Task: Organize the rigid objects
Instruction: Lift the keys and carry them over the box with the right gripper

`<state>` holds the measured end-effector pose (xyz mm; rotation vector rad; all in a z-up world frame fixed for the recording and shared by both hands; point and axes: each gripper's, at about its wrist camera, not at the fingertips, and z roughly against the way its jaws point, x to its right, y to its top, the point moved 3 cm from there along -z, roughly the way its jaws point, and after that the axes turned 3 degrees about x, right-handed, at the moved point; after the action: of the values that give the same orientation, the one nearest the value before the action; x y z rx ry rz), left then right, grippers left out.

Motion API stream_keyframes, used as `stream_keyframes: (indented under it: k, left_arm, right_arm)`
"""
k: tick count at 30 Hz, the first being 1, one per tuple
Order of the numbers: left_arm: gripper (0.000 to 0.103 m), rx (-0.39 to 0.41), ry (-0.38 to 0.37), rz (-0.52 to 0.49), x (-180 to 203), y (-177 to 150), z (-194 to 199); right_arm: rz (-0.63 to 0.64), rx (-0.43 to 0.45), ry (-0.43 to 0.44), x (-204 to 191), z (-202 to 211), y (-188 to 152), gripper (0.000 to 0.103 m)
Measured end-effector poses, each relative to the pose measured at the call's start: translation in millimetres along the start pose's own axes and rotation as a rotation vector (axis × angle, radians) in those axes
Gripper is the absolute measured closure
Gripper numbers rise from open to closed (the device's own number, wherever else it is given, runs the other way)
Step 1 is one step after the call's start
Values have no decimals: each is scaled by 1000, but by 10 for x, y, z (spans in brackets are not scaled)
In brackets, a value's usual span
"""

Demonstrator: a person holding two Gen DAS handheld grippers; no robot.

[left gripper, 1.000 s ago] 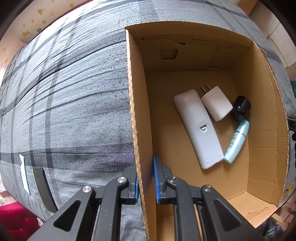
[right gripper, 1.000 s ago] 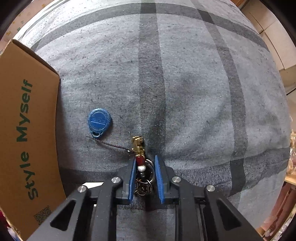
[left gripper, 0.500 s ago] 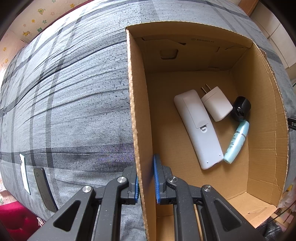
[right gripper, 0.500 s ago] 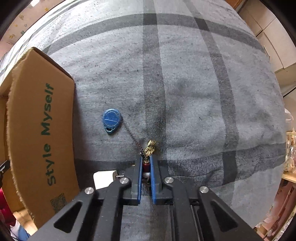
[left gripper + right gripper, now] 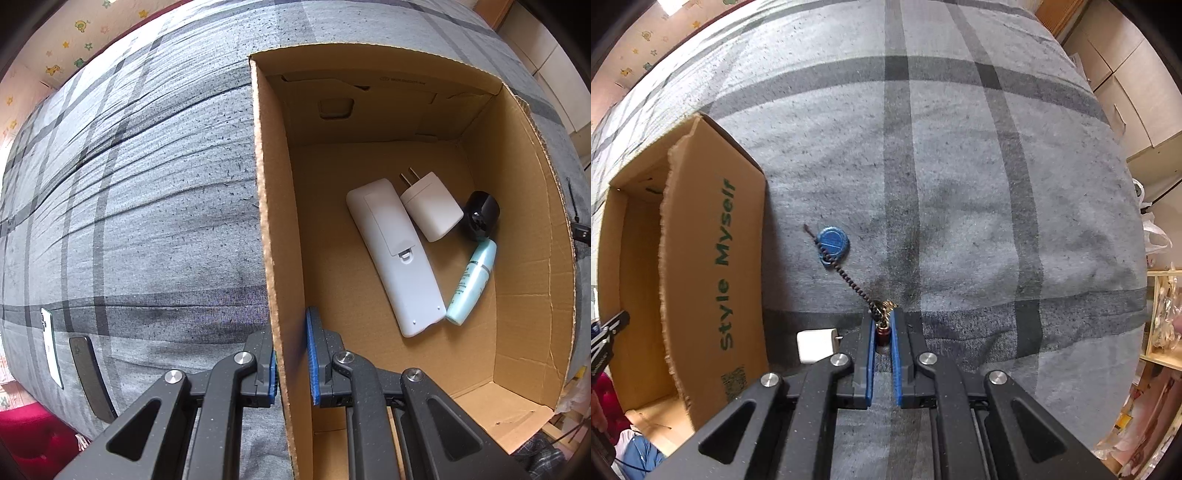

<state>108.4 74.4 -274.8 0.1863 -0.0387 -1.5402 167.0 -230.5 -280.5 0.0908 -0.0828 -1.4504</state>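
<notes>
My left gripper (image 5: 290, 332) is shut on the left wall of the cardboard box (image 5: 269, 229), one finger outside and one inside. In the box lie a white remote (image 5: 395, 254), a white charger plug (image 5: 430, 210), a black round object (image 5: 480, 218) and a teal tube (image 5: 474, 280). My right gripper (image 5: 882, 325) is shut on a keychain (image 5: 882, 330) with a red bead and gold charm, lifted above the grey plaid bed. Its braided cord (image 5: 847, 278) runs to a blue round tag (image 5: 833, 243). The box (image 5: 709, 266) stands to its left.
A second white charger plug (image 5: 816, 345) lies on the bed by the box's outer wall. Two phones, one white (image 5: 51, 347) and one dark (image 5: 90, 376), lie at the bed's left edge. Cabinets (image 5: 1126, 85) and shelves stand beyond the bed on the right.
My right gripper has risen with the keychain, pulling the cord taut; the blue tag now trails on the cord. More of the box shows. The left gripper has not moved.
</notes>
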Motion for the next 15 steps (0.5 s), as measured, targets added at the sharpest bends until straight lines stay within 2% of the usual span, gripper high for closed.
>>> stream_keyframes:
  k: [15]
  left_arm:
    - [90,2,1,4,2,-2,10]
  right_arm:
    - [42,62,31,-145,520,-6,97]
